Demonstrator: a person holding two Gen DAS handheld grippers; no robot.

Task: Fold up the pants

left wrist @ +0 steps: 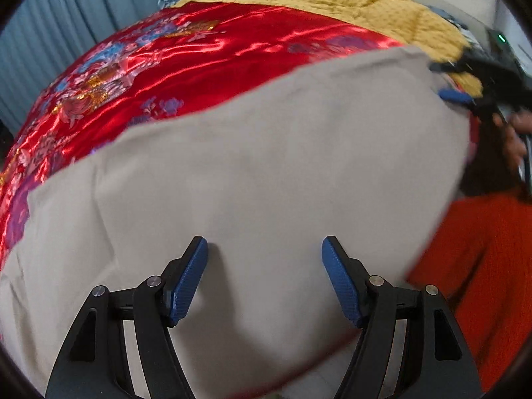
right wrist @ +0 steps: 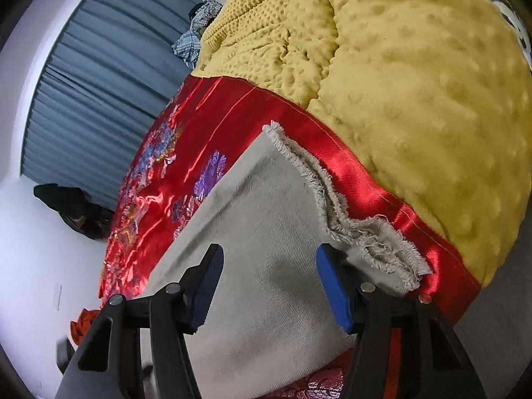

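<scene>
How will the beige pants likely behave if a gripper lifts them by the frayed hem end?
The beige pants would probably droop: they lie flat and softly creased. The frayed hem shows stacked layers that may slip apart. The glossy red satin cover beneath probably lets them slide.

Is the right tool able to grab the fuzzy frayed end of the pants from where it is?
Probably yes. The right tool hangs open just over the pants, and the frayed hem lies bare beside its blue pad, with nothing covering it.
</scene>
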